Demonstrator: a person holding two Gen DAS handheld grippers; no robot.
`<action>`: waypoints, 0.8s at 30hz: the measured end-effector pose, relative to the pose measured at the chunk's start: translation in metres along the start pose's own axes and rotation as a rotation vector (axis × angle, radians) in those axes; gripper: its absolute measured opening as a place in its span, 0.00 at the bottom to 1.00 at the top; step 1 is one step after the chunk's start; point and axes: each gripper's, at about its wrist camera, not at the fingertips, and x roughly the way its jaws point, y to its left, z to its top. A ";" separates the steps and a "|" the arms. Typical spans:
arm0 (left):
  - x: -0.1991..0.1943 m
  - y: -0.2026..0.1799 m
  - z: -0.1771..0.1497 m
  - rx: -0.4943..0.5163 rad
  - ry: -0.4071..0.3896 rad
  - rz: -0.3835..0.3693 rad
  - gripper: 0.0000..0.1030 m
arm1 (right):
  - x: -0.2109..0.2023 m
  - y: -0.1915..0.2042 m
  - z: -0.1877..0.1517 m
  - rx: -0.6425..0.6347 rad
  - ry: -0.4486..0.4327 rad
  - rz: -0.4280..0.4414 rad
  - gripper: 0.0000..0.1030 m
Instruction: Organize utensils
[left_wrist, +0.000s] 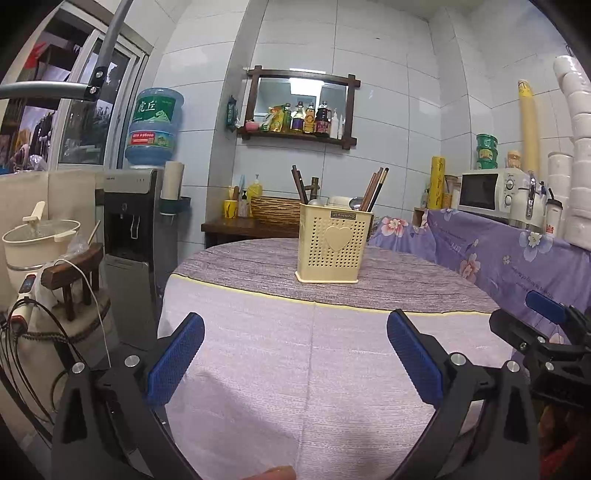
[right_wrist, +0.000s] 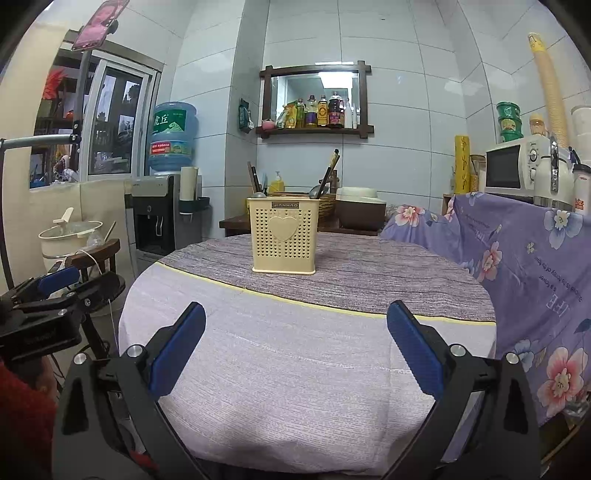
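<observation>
Off the round bench's left edge stand a grey water dispenser (left_wrist: 127, 221) and a cream lidded pot (left_wrist: 38, 236). The left tongs (left_wrist: 295, 354) hover low over the near part of the round cloth-covered bench (left_wrist: 258, 369), blue pads spread wide apart, nothing between them. Ahead lies a broad bare stretch of cloth up to the cream perforated plastic utensil holder with a heart (left_wrist: 333, 247), upright on the darker far band, with dark wooden chopsticks (left_wrist: 375, 188) and spoons sticking out. The right tongs (right_wrist: 295, 345) are likewise spread, gripping nothing. A purple floral cloth (right_wrist: 535, 273) crowds the bench's right edge.
</observation>
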 end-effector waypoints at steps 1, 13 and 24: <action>0.000 0.001 0.000 0.000 0.001 0.001 0.95 | -0.001 0.000 0.000 -0.001 0.000 0.002 0.94; -0.001 0.004 -0.003 -0.007 0.015 -0.001 0.95 | 0.002 0.002 0.002 -0.004 0.005 0.008 0.94; -0.002 0.004 -0.002 -0.010 0.017 0.000 0.95 | 0.003 0.005 0.001 -0.003 0.010 0.009 0.94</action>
